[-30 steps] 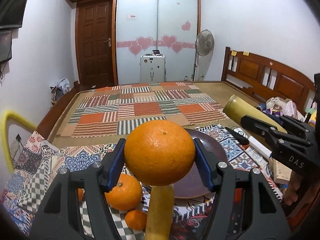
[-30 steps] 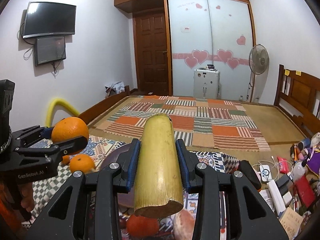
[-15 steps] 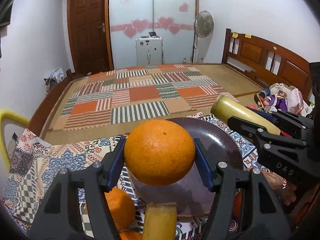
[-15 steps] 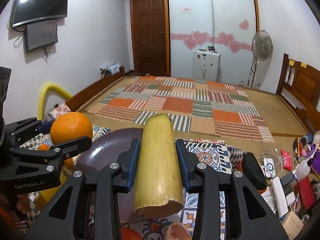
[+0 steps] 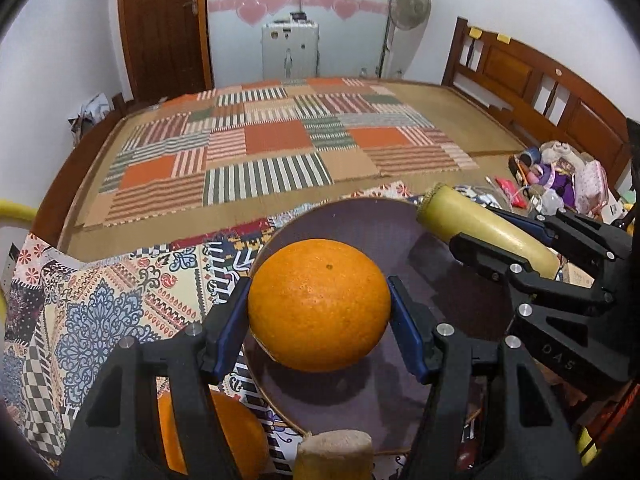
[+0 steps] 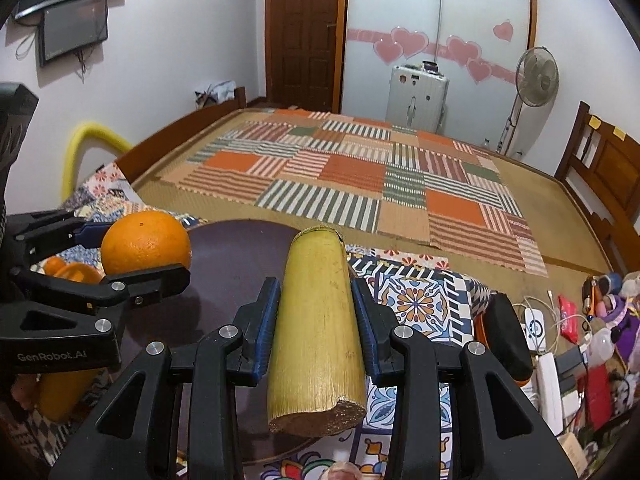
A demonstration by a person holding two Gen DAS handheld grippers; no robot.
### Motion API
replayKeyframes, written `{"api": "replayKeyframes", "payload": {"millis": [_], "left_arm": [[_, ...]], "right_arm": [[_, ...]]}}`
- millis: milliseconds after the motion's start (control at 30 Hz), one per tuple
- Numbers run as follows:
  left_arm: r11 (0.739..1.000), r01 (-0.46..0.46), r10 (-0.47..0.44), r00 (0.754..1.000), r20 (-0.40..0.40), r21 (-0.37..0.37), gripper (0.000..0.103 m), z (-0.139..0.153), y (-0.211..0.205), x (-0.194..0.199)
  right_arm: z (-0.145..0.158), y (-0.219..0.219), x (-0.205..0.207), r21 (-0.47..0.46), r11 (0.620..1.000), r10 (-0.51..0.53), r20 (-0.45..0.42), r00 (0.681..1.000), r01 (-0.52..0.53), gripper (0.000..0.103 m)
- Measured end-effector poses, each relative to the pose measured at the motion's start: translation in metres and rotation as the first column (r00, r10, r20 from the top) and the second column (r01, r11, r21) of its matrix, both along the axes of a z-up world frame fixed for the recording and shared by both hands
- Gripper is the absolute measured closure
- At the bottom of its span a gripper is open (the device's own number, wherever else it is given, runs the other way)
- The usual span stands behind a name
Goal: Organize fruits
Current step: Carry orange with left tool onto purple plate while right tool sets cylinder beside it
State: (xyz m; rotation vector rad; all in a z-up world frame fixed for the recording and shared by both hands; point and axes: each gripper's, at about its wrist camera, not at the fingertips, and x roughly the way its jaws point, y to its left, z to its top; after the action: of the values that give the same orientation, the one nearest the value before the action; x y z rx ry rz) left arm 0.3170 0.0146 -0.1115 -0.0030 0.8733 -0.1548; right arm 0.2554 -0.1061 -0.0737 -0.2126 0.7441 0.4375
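Note:
My left gripper [image 5: 318, 312] is shut on a large orange [image 5: 319, 305] and holds it over the near-left part of a dark purple plate [image 5: 452, 344]. The orange also shows in the right wrist view [image 6: 146, 242]. My right gripper [image 6: 315, 312] is shut on a yellow sugarcane piece [image 6: 318, 324], held over the plate's right side [image 6: 228, 256]. In the left wrist view the sugarcane [image 5: 480, 230] hangs above the plate's far right rim. The plate itself looks bare.
A second orange [image 5: 224, 436] and another sugarcane piece [image 5: 334, 454] lie on the patterned cloth [image 5: 112, 300] near the plate's front. More oranges [image 6: 68, 274] lie left of the plate. Clutter of small items [image 6: 568, 340] lies to the right. A patchwork bed mat [image 5: 272, 152] lies beyond.
Both grippers have tilted down and moved forward over the plate with their fruit still held. The plate now fills more of both views.

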Motion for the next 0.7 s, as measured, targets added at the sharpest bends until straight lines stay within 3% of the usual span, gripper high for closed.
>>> {"api": "replayKeyframes", "payload": {"millis": [367,433,700], "left_arm": [[1.0,0.009,-0.012,0.99,-0.14,-0.024,0.038,-0.017,0.008,0.022],[0.999,0.012,-0.017,0.99,-0.141,-0.039,0.038,-0.017,0.009,0.023],[0.999,0.032,-0.03,0.991,-0.133,0.016,0.038,-0.016,-0.001,0.02]], "right_arm": [[-0.007,0.009,0.01,-0.017,1.0,0.024,-0.062,0.998,-0.025,0.069],[-0.009,0.011,0.012,-0.021,0.999,0.029,-0.072,0.997,-0.031,0.069],[-0.011,0.013,0.015,-0.029,0.999,0.038,-0.109,0.993,-0.041,0.069]]}}
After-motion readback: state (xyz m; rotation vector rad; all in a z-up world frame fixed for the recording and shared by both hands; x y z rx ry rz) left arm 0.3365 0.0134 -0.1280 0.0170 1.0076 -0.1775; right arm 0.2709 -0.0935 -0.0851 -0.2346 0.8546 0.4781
